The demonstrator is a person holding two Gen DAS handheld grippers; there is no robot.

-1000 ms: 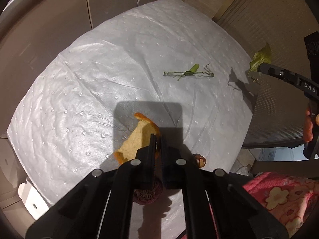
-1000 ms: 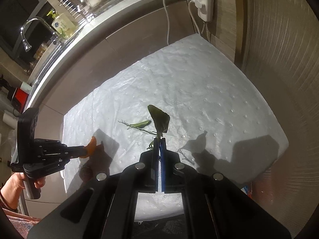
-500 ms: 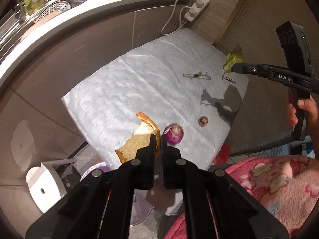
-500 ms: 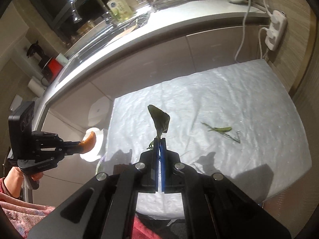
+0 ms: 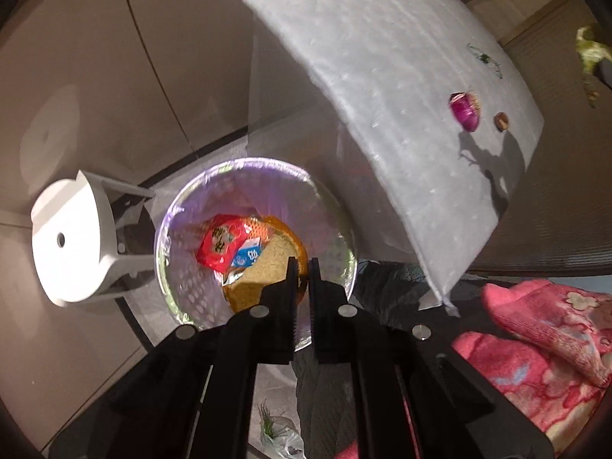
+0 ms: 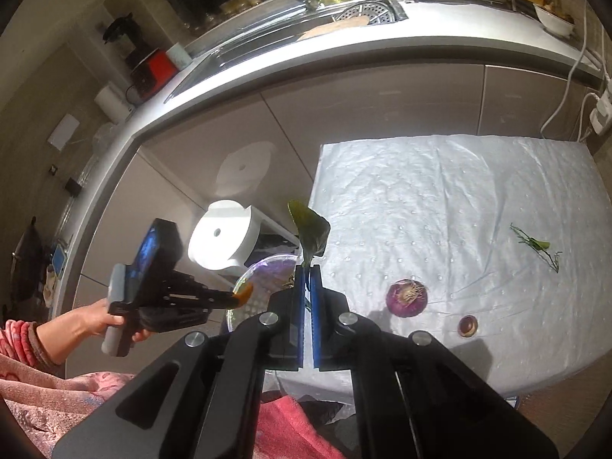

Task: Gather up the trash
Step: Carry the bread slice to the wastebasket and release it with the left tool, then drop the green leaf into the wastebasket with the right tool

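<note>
My left gripper is shut on a bitten bread slice and hangs over a round bin lined with plastic. A red wrapper lies inside the bin. In the right wrist view the left gripper shows the bread's orange crust at its tip, above the bin. My right gripper pinches the stem of a green leaf near the table's left edge; its jaws are opening slightly, with the stem still between the pads.
On the white-covered table lie a purple onion piece, a small brown scrap and a green sprig. A white stool stands beside the bin. A kitchen counter with a sink runs behind. Pink clothing fills the bottom of the frames.
Both grippers have swung off the table towards the bin on the left. The left one has carried the bread from above the table to above the bin; the right one has followed with the leaf.
</note>
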